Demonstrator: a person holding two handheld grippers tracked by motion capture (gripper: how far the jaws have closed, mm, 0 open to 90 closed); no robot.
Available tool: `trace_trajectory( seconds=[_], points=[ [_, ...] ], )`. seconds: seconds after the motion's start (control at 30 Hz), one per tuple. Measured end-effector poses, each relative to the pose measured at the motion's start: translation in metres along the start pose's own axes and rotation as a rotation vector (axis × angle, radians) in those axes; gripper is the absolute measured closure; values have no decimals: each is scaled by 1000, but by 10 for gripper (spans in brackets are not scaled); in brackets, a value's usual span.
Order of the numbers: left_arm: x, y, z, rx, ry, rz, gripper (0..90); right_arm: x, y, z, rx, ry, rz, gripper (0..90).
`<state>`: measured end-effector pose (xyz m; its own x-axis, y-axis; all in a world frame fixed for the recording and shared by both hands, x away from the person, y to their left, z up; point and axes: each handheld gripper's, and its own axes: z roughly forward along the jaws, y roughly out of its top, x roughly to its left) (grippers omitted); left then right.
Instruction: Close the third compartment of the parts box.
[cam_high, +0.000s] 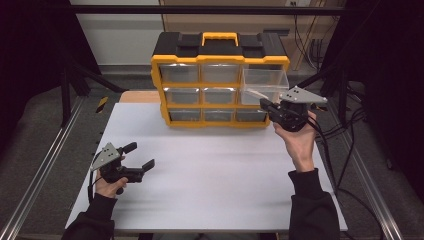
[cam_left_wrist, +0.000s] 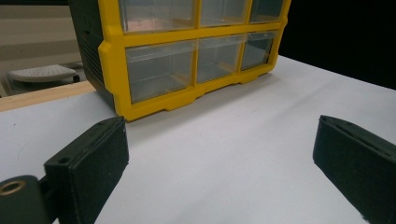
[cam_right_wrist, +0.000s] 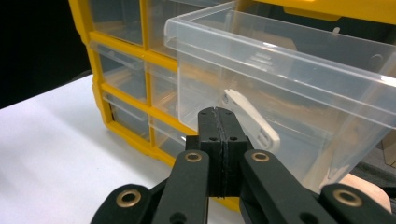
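With your right tongs (cam_right_wrist: 219, 122) pressed together, seemingly pinching the drawer's (cam_right_wrist: 299, 70) tab, you're pulling best straight and level, while left tongs (cam_left_wrist: 219, 158) are resting spread.

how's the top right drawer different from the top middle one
The top right drawer is pulled well out of the yellow organizer; the top middle drawer sits pushed in, flush with the frame. The right tongs, shut, are at the top right drawer's front; nothing is at the top middle drawer. A white tab shows at the top right drawer; none is visible on the middle one. Both are clear plastic and look empty.
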<state>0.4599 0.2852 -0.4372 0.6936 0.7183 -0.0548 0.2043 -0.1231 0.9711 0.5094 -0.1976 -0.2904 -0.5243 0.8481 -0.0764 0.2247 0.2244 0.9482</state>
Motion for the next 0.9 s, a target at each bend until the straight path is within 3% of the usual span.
trace_trajectory(
  seconds=[0.53, 0.9],
  points=[
    [0, 0, 0, 1, 1, -1, 31, -8, 3, 11, 16, -51, 2, 900],
    [0, 0, 1, 5, 1, 0, 30, -10, 4, 15, 14, -53, 3, 900]
  ],
)
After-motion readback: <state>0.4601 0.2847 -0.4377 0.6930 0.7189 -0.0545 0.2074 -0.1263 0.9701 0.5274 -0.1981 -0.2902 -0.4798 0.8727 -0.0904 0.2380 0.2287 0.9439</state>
